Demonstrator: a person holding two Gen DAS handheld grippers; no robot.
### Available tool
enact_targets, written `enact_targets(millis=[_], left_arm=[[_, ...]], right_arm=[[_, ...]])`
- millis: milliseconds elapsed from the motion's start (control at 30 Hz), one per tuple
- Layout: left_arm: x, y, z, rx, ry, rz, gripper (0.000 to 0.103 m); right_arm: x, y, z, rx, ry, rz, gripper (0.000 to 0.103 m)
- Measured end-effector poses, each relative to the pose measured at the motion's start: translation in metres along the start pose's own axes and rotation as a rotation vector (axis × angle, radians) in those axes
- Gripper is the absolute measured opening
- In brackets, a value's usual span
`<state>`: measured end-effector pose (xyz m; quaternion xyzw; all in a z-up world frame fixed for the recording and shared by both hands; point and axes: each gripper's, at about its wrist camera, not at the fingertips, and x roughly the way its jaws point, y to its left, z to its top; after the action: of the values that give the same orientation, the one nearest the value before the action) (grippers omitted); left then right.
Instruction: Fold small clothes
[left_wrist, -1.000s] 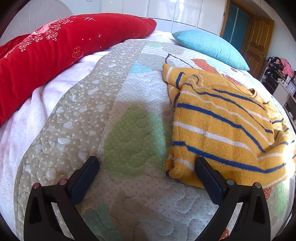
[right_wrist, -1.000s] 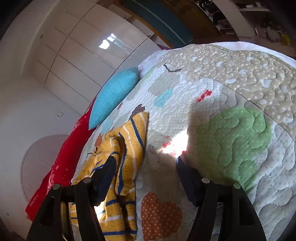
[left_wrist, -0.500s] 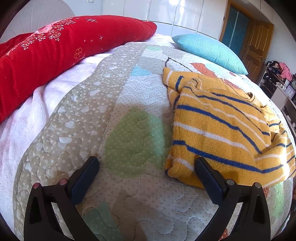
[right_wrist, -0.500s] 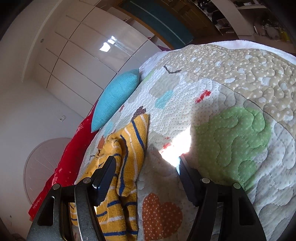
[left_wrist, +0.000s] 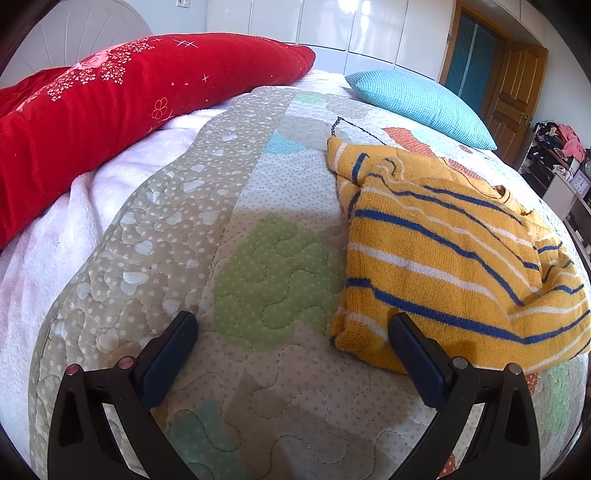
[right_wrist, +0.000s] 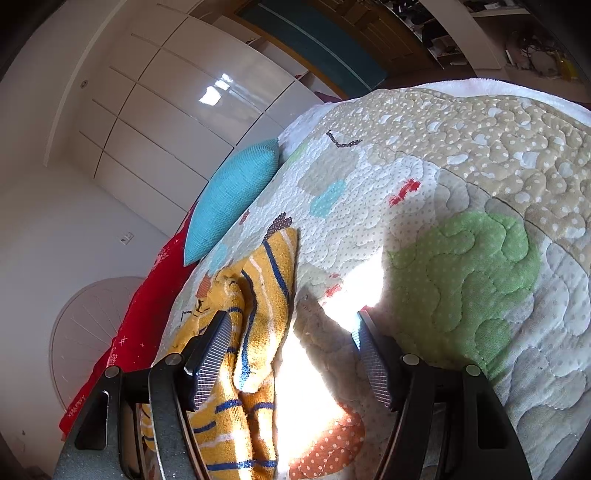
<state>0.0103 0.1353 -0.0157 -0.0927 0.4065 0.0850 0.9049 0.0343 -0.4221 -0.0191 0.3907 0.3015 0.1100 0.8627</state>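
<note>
A small yellow knitted sweater with blue and white stripes lies loosely folded on a patchwork quilt covering the bed. My left gripper hovers open over the quilt, its right finger just above the sweater's near left corner, nothing between the jaws. In the right wrist view the same sweater lies bunched at the lower left. My right gripper is open above the quilt, its left finger over the sweater's edge and only sunlit quilt between the jaws.
A long red pillow lies along the far left of the bed over a white blanket. A turquoise cushion sits behind the sweater. A wooden door, white wardrobe doors and cluttered shelves surround the bed.
Both views shift only slightly. The sweater lies as before, and both grippers stay open.
</note>
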Motion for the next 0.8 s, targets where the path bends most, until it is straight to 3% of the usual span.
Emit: enact_targets(millis=[300, 433, 600, 800], left_arm=[[-0.002, 0.001, -0.001, -0.004, -0.005, -0.01, 0.103], [-0.003, 0.004, -0.002, -0.012, -0.008, -0.022, 0.103], [-0.003, 0.002, -0.002, -0.007, -0.009, -0.015, 0.103], [-0.003, 0.004, -0.002, -0.013, -0.011, -0.019, 0.103]], right_arm=[[0.016, 0.014, 0.002, -0.072, 0.074, -0.095, 0.074], [0.018, 0.05, 0.0, -0.246, 0.176, -0.243, 0.073], [0.006, 0.142, -0.045, -0.571, 0.212, -0.178, 0.073], [0.052, 0.214, -0.127, -0.833, 0.323, -0.124, 0.073]])
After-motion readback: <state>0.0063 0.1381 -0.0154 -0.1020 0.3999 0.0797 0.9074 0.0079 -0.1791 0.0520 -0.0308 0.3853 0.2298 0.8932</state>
